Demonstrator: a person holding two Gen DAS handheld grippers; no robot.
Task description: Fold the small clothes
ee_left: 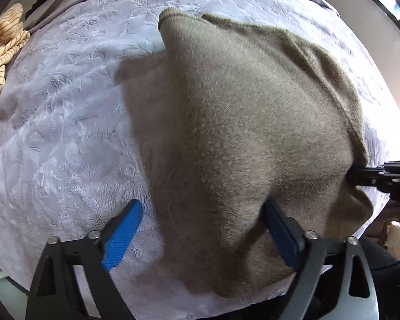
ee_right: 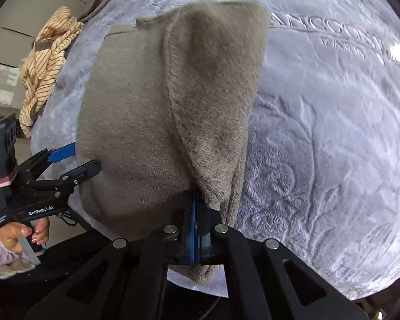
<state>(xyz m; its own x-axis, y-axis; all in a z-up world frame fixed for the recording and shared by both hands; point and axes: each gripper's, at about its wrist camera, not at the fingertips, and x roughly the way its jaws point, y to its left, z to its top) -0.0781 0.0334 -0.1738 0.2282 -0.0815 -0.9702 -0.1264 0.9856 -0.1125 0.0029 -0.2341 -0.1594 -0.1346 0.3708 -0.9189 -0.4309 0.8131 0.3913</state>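
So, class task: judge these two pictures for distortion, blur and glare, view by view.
Left wrist view: fisheye bends the bed cover into a dome; the brown garment casts a shadow leftward. Right wrist view: the garment's top edge is blurred, and glare washes out the cover's right side.

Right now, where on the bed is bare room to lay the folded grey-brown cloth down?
Free: the wide lilac blanket right of the grey-brown cloth, by the embossed lettering. A second patch lies between the cloth and the striped garment. Crowded: the near edge, where the right gripper pinches the cloth and the open left gripper straddles it.
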